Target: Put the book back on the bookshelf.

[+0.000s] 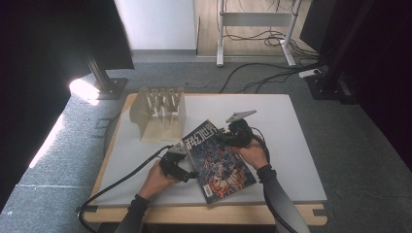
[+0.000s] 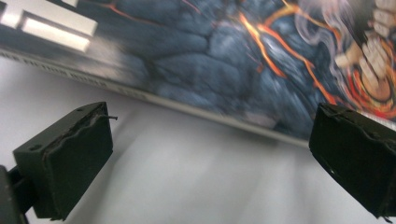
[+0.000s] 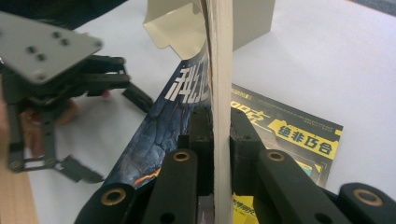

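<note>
Item: magazine [image 1: 218, 162], dark blue cover with orange lava-like streaks and white lettering. Location: lower centre of the high view, on the white worktop [image 1: 291, 145], lying at a slant with its title end toward the upper left. In the right claw view its stack of pages [image 3: 219, 93] stands edge-on up the middle of the frame, with a second printed sheet in yellow and black [image 3: 289, 135] lying flat at the right.

Right claw [image 1: 224, 136]: at the upper right edge of the magazine in the high view, jaws pressed together, pinching the magazine's pages between the pads; grey plate on top.

Left claw [image 1: 187, 172]: at the left edge of the magazine, lower centre of the high view. In the left claw view its two black pads [image 2: 70, 158] are spread wide, the magazine's edge running across the frame beyond them and bare worktop between them; nothing gripped.

Also present: pale wooden rack [image 1: 160, 114] with upright dividers, upper left of the worktop, just beyond the magazine's title end. Black cables [image 1: 121, 182] trail from both claws toward the bottom of the frame.
</note>
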{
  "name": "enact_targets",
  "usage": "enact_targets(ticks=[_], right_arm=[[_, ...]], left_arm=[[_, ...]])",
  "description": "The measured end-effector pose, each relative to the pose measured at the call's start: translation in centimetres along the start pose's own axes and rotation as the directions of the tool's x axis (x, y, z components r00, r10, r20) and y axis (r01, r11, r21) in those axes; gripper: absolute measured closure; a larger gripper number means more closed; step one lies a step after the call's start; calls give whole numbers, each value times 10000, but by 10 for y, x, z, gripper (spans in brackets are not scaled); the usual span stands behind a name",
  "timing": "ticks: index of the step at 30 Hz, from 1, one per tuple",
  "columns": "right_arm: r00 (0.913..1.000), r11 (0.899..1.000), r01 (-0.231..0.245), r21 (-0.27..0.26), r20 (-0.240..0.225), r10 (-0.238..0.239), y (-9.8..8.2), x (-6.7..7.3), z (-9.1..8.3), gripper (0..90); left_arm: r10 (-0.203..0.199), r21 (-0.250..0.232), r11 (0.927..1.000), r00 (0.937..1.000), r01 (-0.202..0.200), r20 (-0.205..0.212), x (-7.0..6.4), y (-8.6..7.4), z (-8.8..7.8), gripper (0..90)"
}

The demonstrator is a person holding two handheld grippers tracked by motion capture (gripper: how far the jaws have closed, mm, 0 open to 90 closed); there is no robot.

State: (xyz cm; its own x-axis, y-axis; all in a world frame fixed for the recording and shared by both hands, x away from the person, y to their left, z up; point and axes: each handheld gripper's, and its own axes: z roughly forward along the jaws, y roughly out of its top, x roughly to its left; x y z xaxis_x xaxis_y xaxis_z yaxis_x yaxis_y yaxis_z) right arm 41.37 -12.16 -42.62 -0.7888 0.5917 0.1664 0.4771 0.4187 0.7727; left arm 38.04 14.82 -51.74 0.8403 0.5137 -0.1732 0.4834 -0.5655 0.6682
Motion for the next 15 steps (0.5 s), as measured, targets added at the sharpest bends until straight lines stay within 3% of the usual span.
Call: enact_targets(ticks=[8, 15], right_arm=[[9997, 9996, 161, -233, -182, -166, 3, 7, -7, 808], [9997, 9990, 174, -419, -138, -180, 4, 6, -13, 805]], left_arm=[[-258, -72, 9996, 9995, 259, 173, 9, 13, 2, 14], [-186, -727, 9972, 9997, 173, -164, 7, 21, -12, 78]])
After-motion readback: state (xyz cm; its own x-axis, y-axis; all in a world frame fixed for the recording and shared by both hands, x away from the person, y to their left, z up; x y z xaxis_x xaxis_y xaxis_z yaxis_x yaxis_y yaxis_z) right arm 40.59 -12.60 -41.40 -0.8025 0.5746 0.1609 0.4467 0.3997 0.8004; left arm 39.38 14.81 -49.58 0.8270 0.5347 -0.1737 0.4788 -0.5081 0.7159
